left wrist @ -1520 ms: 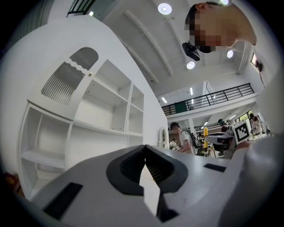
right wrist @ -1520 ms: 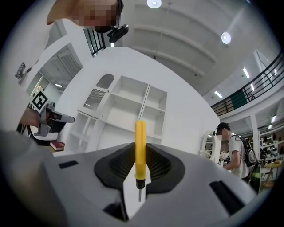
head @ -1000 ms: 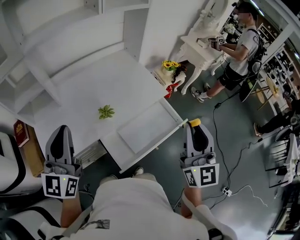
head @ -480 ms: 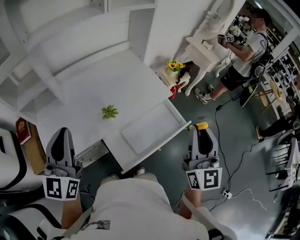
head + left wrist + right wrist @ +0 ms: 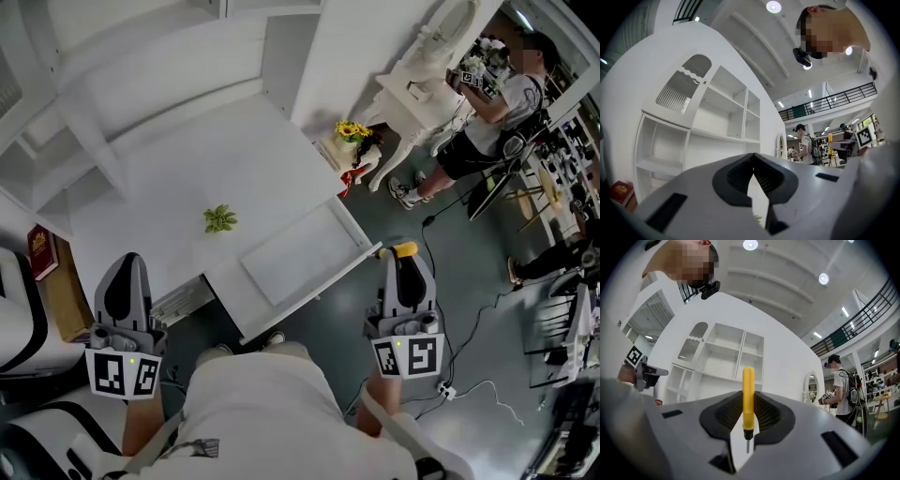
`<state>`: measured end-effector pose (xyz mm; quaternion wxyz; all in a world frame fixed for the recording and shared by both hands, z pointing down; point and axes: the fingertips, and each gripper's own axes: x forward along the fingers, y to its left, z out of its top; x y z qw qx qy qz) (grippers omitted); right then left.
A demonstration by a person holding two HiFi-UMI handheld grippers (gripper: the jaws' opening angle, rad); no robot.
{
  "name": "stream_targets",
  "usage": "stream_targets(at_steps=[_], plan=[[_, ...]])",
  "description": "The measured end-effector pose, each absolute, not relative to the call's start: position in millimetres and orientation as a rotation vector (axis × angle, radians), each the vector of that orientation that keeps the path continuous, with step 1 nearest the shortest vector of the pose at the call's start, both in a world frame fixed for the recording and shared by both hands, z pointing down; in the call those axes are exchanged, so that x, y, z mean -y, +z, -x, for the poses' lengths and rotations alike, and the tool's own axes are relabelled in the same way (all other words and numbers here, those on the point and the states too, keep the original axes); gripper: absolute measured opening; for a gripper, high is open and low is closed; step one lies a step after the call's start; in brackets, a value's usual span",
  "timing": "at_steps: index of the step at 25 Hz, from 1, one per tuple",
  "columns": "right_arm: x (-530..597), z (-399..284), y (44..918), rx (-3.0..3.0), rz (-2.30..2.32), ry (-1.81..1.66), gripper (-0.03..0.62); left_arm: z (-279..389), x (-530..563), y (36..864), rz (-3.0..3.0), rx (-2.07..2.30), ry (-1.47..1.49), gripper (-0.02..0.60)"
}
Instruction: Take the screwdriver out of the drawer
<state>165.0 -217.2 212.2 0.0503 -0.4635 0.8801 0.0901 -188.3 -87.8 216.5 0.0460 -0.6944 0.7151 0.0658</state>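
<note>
Nothing much moved — right tool pinches screwdriver, seemingly just clear of drawer edge.

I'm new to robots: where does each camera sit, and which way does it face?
Head view: on the head, facing down at desk, drawer, left gripper, right gripper, own torso.
Left gripper view: on that gripper, along its shut jaws toward shelves; own head above.
Right gripper view: likewise, jaws gripping the screwdriver; own head above.
Shared: gripper views both show shelves.
</note>
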Motion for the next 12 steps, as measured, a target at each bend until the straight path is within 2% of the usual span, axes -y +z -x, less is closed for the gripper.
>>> stream_targets(at_steps=[12], plan=[[215, -154, 214, -2.701, 1.396, 0.26, 0.081, 194, 86, 220, 2.126, -2.201, 0.196, 0.015]])
